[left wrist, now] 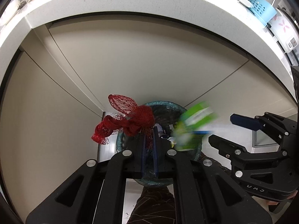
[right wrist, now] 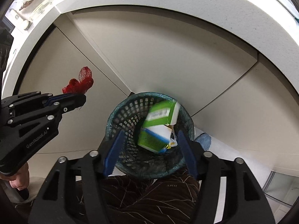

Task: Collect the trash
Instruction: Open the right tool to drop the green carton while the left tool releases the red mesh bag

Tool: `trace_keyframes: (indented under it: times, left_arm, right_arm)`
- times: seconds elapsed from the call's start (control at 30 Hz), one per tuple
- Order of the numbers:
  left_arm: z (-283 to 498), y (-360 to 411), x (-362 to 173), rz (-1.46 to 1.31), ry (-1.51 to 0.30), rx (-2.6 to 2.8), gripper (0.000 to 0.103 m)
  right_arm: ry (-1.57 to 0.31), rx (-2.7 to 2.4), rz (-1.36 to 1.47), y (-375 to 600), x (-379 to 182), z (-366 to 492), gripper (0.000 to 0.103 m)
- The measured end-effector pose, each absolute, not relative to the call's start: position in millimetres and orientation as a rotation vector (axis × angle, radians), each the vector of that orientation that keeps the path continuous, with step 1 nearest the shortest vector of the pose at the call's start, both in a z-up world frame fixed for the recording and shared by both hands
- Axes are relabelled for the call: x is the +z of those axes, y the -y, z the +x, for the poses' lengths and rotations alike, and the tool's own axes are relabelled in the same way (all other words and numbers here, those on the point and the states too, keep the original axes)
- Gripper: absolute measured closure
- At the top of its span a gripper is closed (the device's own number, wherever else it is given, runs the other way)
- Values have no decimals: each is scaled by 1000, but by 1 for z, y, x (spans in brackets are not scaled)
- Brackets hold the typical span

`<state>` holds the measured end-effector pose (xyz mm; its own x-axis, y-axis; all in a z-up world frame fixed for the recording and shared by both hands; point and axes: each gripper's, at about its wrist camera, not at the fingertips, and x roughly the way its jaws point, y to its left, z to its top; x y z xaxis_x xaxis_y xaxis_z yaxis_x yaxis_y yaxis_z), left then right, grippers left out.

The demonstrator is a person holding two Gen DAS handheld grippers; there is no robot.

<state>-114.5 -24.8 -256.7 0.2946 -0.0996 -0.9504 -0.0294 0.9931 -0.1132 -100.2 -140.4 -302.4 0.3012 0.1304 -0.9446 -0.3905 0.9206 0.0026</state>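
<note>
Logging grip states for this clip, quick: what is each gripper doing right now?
Left gripper: closed on the red mesh bag.
Right gripper: open, holding nothing; the green carton is blurred over the bin.

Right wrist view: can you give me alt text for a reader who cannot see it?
The open right claw hangs above a lined mesh wastebasket where a blurred green-and-white carton lies over another carton inside. At left, the left claw is shut on a bunched red mesh bag, in front of beige cabinet doors.
</note>
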Motion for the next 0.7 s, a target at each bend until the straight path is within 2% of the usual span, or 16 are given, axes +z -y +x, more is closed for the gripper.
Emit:
trace_keyframes:
  times: [0.43,0.7]
  left_arm:
    - [-107,36,-271,-81,-1300,-91,97]
    - [-102,52,-282,-41,-1318,-138,96]
  right_arm:
    - [-1171,251,-178,174,-297,-104,18]
    - [-1124,170,-115,208,-277,-96,13]
